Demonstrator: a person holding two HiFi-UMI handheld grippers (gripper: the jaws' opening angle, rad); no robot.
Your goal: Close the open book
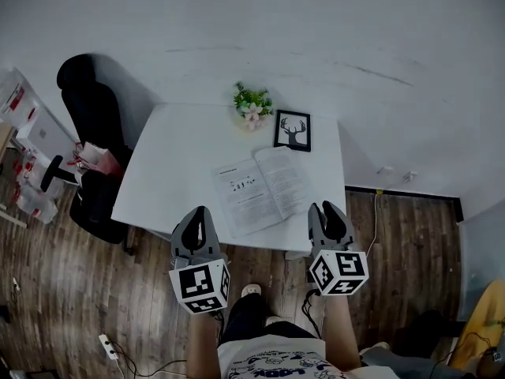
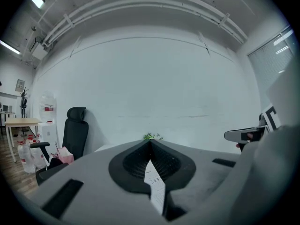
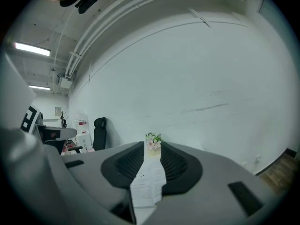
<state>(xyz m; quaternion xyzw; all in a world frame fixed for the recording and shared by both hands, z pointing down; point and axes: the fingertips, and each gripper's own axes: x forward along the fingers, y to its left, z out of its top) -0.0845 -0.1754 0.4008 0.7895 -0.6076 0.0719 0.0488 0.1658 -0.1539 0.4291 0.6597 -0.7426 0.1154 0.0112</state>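
Note:
The open book lies flat on the white table, its printed pages facing up, near the front edge. Both grippers hover in front of that edge, above the floor and short of the book. My left gripper is off the book's left corner, its jaws closed tip to tip with nothing between them. My right gripper is off the book's right corner, with a narrow gap between its jaws and nothing held. A strip of page shows between each pair of jaws: book, book.
A small potted plant and a framed deer picture stand at the table's back edge by the wall. A black office chair with a pink bag is left of the table. Cables lie on the wooden floor.

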